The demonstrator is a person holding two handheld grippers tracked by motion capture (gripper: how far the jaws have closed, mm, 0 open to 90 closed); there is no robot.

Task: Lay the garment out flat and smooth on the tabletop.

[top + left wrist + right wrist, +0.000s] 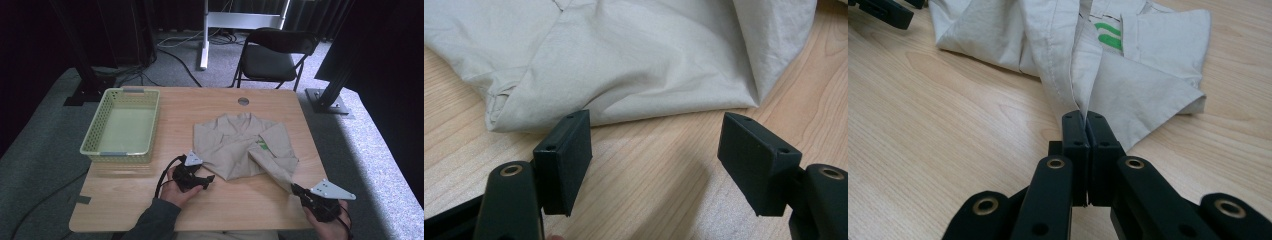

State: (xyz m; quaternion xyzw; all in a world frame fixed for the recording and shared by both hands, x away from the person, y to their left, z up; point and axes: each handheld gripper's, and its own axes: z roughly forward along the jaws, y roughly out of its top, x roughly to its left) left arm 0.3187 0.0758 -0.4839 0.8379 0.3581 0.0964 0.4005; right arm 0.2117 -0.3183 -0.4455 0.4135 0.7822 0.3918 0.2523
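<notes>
Shirt: beige woven cloth, matt, softly creased, with stitched hems and a green-printed label. Table: pale wood-grain top, smooth with a low sheen. Basket: pale green perforated plastic, slightly glossy. Left gripper and right gripper: matt black plastic with brass-coloured metal eyelets. Chair: black padded seat on a dark metal frame. Floor: grey carpet, rough.
</notes>
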